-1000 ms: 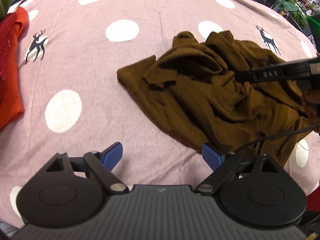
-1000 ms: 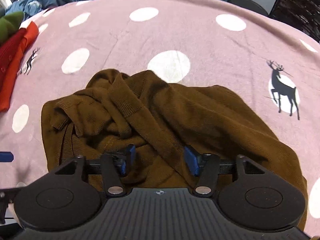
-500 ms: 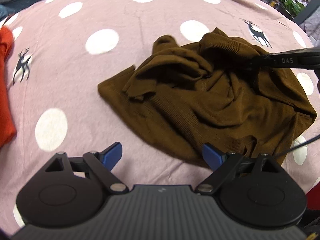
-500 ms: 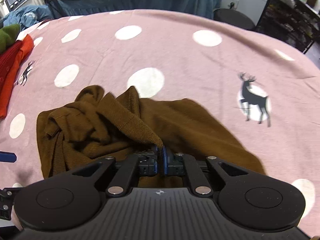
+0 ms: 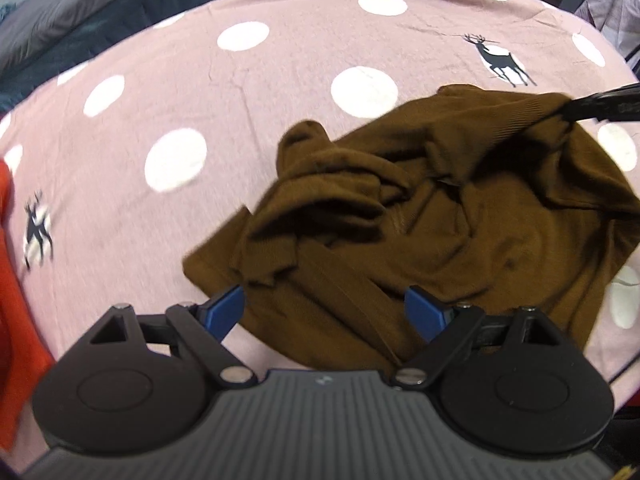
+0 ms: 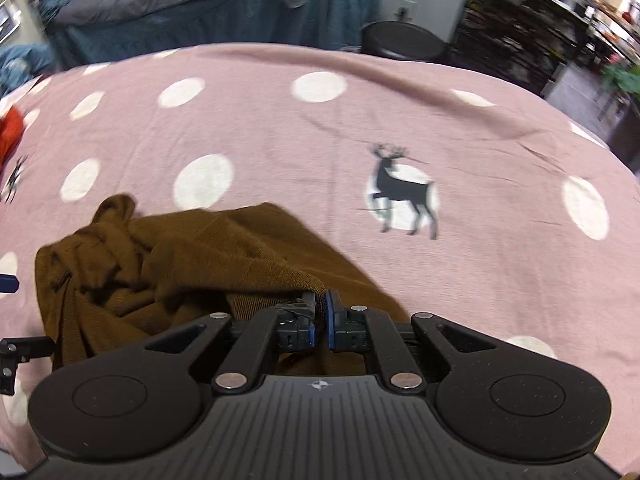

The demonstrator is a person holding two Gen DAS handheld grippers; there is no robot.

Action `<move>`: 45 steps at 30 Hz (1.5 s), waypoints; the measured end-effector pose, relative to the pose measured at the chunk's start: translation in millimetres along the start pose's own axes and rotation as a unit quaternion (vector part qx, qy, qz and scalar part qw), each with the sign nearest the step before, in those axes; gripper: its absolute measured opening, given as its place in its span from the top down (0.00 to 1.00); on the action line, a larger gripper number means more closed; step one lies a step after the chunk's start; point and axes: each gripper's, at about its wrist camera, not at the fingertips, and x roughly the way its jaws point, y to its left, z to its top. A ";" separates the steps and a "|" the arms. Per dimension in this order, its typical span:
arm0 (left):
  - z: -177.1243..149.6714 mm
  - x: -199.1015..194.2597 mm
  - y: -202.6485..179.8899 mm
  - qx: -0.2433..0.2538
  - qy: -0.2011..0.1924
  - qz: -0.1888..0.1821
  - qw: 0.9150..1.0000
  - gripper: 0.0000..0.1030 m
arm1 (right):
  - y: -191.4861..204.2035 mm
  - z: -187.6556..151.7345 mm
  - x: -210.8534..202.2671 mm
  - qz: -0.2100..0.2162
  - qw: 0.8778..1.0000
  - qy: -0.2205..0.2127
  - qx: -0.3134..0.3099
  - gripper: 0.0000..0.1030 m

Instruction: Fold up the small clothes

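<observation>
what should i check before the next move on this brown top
1. Right hand-held gripper shut on a fold of the brown top: ok.
2. Which part it holds (hem, sleeve or collar): cannot tell, the cloth is bunched.
3. Left hand-held gripper open and holding nothing, poised over the top's near edge: ok.
4. Top spread flat for folding: not ok, it lies crumpled with layers overlapping.
5. Bare pink sheet beyond the top to spread it on: ok.
6. Red garment apart from the top, at the left edge: ok.
</observation>
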 end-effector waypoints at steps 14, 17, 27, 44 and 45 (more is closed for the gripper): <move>48.0 37.1 5.1 0.043 0.001 0.008 0.999 0.11 | -140.5 -32.0 -43.7 -0.138 0.975 -0.032 0.169 0.92; 53.8 51.7 -1.0 0.047 0.006 0.005 0.999 0.24 | -171.8 -51.2 -49.1 -0.186 0.961 -0.015 0.204 0.92; 67.1 48.1 41.3 -0.050 -0.033 0.010 0.998 0.83 | -116.5 -51.7 -55.4 -0.063 0.971 -0.094 0.212 0.20; 45.4 19.5 128.5 -0.157 -0.021 0.161 0.974 0.27 | -24.1 37.1 92.2 0.103 0.987 0.033 0.116 0.14; 54.0 21.1 114.6 -0.146 -0.026 0.138 0.979 0.24 | -21.9 32.9 92.9 0.104 0.988 0.042 0.109 0.14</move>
